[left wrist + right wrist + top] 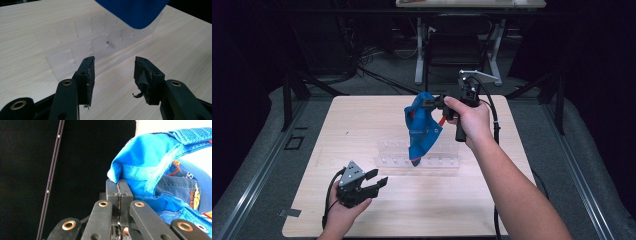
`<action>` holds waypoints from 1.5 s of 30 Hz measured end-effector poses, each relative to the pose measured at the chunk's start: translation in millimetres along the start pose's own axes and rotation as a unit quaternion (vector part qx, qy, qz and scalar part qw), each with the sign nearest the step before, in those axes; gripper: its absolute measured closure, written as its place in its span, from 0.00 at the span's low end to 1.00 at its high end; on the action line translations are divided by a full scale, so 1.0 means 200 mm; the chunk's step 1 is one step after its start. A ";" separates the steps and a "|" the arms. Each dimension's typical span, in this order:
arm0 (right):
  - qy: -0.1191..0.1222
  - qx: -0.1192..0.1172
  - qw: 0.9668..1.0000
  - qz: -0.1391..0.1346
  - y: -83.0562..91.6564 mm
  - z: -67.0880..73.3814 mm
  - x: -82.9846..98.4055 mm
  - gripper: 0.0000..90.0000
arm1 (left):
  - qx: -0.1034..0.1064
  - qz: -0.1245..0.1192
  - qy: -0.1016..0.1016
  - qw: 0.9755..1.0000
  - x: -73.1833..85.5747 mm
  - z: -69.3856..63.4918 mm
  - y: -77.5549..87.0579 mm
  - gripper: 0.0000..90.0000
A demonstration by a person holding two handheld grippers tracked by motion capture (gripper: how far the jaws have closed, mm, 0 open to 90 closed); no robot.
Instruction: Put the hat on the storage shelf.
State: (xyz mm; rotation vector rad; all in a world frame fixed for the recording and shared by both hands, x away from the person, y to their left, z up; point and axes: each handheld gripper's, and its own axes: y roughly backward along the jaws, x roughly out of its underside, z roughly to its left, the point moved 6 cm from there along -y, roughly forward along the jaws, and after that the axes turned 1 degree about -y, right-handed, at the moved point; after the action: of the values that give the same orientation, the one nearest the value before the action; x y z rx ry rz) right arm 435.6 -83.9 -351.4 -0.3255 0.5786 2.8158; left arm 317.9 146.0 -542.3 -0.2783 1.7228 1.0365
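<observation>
A: What's the left gripper (pixel 373 181) doing?

B: It sits low near the table's (pixel 362 115) close edge, jaws spread with nothing between them. Ahead of it, a little to its right, stands the clear plastic rack (pixel 417 160), upright on the wood.

A: And the blue cap (pixel 422 131)?

B: It hangs above that rack, off the table. In the left gripper view its blue brim (pixel 135 11) is above and beyond the open jaws, well clear of them.

A: So who has it?

B: The right gripper (pixel 432 102). Its jaws are pressed together on the cap's rear edge, and the cap dangles below and to the left of its tips.
</observation>
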 end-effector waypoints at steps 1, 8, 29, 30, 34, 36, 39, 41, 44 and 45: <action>0.000 0.001 1.000 -0.001 0.00 0.00 0.00 1.00 | 0.001 -0.001 -0.001 1.000 -0.01 -0.01 -0.01 0.57; 0.000 0.005 1.000 -0.005 -0.03 -0.02 -0.02 1.00 | 0.015 -0.005 -0.012 1.000 -0.08 -0.07 -0.06 0.57; 0.001 -0.008 1.000 0.010 -0.15 0.01 0.00 1.00 | 0.023 -0.022 -0.009 0.999 -0.21 -0.12 -0.14 0.57; 0.000 -0.008 1.000 0.010 -0.15 0.01 0.00 1.00 | 0.024 -0.025 -0.007 0.999 -0.21 -0.12 -0.15 0.57; 0.002 -0.007 1.000 0.011 -0.17 0.02 0.00 1.00 | 0.022 -0.026 -0.005 0.999 -0.21 -0.11 -0.15 0.57; 0.003 -0.004 1.000 0.014 -0.18 0.03 0.01 1.00 | 0.021 -0.028 -0.004 0.999 -0.21 -0.11 -0.15 0.57; 0.006 -0.002 1.000 0.015 -0.19 0.04 0.01 1.00 | 0.020 -0.030 -0.002 0.999 -0.22 -0.11 -0.15 0.57; 0.006 -0.004 1.000 0.015 -0.20 0.04 0.01 1.00 | 0.021 -0.029 -0.001 0.999 -0.23 -0.11 -0.15 0.57; 0.008 -0.003 1.000 0.016 -0.20 0.05 0.01 1.00 | 0.017 -0.033 -0.001 0.999 -0.25 -0.12 -0.16 0.59; 0.009 0.003 1.000 0.016 -0.21 0.04 0.01 1.00 | 0.015 -0.034 -0.003 0.999 -0.25 -0.12 -0.17 0.61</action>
State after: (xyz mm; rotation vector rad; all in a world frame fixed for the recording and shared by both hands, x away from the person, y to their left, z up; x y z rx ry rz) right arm 443.2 -43.6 -360.0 -0.3433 0.6013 2.8448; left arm 344.8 93.8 -514.1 -0.3111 1.7101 0.9605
